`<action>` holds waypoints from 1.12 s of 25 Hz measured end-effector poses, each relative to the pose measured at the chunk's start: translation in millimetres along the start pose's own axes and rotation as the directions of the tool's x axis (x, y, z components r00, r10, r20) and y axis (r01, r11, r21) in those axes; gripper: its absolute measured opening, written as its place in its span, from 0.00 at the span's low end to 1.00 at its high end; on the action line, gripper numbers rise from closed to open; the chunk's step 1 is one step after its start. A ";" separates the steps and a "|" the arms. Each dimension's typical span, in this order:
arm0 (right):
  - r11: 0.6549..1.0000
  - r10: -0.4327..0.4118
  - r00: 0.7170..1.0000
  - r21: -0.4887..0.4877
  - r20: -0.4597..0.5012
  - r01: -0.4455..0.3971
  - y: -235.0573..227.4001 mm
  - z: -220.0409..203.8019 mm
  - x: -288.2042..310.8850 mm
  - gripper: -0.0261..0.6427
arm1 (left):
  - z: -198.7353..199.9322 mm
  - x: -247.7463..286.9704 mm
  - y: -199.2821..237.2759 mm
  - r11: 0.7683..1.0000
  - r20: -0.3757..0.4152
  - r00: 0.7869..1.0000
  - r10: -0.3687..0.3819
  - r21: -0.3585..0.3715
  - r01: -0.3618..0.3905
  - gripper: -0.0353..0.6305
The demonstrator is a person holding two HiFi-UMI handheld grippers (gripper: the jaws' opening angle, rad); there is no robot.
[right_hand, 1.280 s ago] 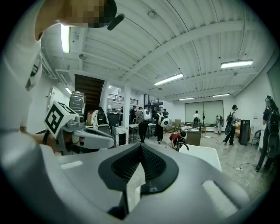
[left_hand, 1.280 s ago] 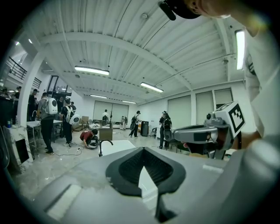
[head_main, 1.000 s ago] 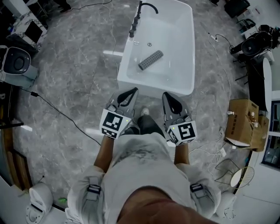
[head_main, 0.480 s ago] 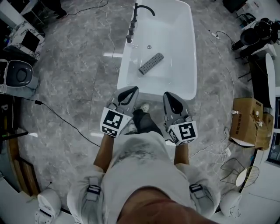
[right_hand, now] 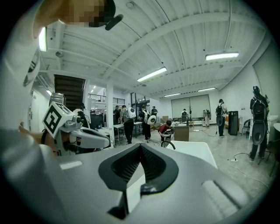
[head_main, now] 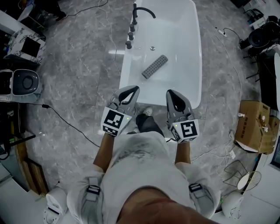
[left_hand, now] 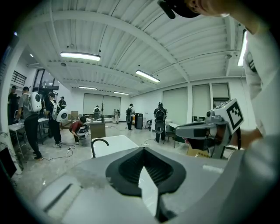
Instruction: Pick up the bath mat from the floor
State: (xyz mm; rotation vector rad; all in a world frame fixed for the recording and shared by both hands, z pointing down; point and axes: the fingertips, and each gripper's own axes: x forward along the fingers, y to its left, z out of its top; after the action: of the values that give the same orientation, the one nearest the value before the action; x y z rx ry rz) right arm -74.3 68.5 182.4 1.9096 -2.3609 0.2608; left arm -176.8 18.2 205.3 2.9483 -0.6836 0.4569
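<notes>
At upper centre of the head view, a grey studded mat (head_main: 154, 67), seemingly the bath mat, lies diagonally inside the white bathtub (head_main: 186, 39), not on the floor (head_main: 78, 87). Left tool (head_main: 132, 90) and right tool (head_main: 169, 93), both clenched and empty, hang lower in frame. Probably light, limp, rubbery: pinch one short edge.

I see a white bathtub (head_main: 186, 30), a black tap (head_main: 145, 8) on it, a grey dotted mat (head_main: 154, 67) inside, grey-veined floor (head_main: 74, 83) around.
</notes>
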 end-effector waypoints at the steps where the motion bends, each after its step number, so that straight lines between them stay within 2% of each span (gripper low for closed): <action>1: 1.000 -0.005 1.000 0.003 0.000 0.005 -9.2 0.5 5.9 0.04 | 1.9 9.7 3.9 1.000 -0.006 1.000 -0.004 0.002 0.004 0.06; 11: 0.999 -0.039 0.999 0.036 -0.018 0.039 -81.6 -2.6 40.5 0.04 | 26.5 91.9 31.7 0.999 -0.013 0.999 -0.034 0.041 0.034 0.06; 23: 0.991 -0.109 0.993 0.073 -0.035 0.111 -114.8 -29.4 53.3 0.04 | 10.4 148.3 54.7 0.996 -0.047 0.997 -0.064 0.060 0.066 0.06; 28: 0.978 -0.182 0.983 0.101 -0.036 0.185 -115.4 -36.6 66.8 0.04 | 10.9 168.3 68.3 0.987 -0.051 0.990 -0.130 0.092 0.134 0.06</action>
State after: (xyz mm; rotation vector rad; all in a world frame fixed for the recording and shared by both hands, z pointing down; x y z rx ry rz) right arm 22.9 -12.0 238.7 2.1400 -2.1755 0.3981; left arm -59.9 -114.9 247.1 3.0370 -0.4705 0.5559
